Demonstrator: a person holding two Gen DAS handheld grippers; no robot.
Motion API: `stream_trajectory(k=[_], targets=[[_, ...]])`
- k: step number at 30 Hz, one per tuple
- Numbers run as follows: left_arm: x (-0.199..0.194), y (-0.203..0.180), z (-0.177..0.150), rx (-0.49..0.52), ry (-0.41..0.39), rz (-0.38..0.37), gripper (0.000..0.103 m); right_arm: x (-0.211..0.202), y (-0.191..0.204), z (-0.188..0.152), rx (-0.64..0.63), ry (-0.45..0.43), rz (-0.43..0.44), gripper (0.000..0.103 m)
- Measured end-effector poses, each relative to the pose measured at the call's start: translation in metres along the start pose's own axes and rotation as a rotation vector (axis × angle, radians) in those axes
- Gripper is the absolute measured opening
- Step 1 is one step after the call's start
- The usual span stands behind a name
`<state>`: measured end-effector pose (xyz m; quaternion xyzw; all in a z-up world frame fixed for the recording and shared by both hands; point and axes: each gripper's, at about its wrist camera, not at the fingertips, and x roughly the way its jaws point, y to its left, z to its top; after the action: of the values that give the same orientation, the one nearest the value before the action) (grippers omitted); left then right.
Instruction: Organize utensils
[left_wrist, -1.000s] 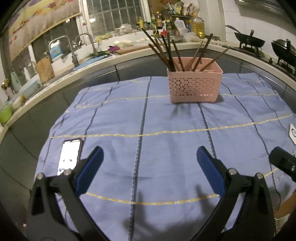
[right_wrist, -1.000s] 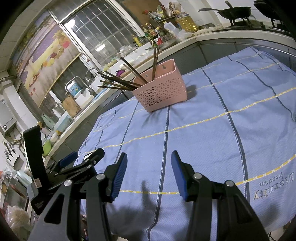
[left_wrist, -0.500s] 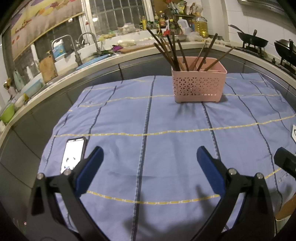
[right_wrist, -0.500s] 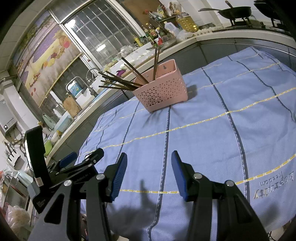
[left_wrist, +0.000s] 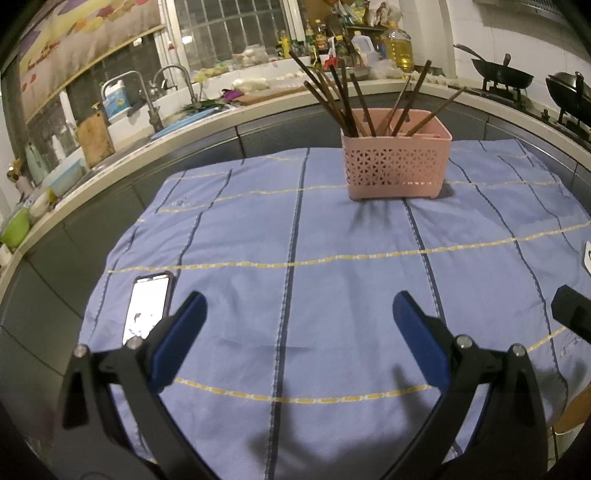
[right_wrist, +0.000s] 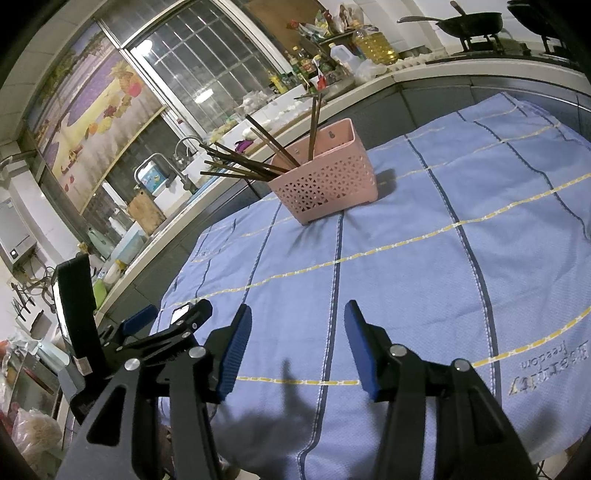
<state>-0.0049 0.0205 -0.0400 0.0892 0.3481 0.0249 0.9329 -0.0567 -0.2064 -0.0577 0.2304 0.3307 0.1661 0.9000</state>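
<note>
You seem to be at the end of the job, or between two steps: every chopstick that shows stands in the pink basket, and no loose utensil lies on the blue cloth.

Your left gripper has its jaws wide apart and holds nothing. Your right gripper is about half open, opening a little more, also with nothing between the pads.

The basket sits at the far side of the cloth, well apart from both grippers (a phone lies just beside the left one). If anything is left to do, I think you must first reach forward to the basket.
</note>
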Motion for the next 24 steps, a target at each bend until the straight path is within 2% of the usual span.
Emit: stream_trajectory(k=[13,24], targets=[[0.0033,0.0012,-0.0022,0.013,0.03,-0.001,0.097,0.0003,-0.0006,-0.0008,0.003,0.005,0.002,0.055],[0.004,-0.0009,-0.0021,0.031,0.04,0.027,0.097,0.0001,-0.0005,-0.0005,0.004,0.004,0.001,0.055]])
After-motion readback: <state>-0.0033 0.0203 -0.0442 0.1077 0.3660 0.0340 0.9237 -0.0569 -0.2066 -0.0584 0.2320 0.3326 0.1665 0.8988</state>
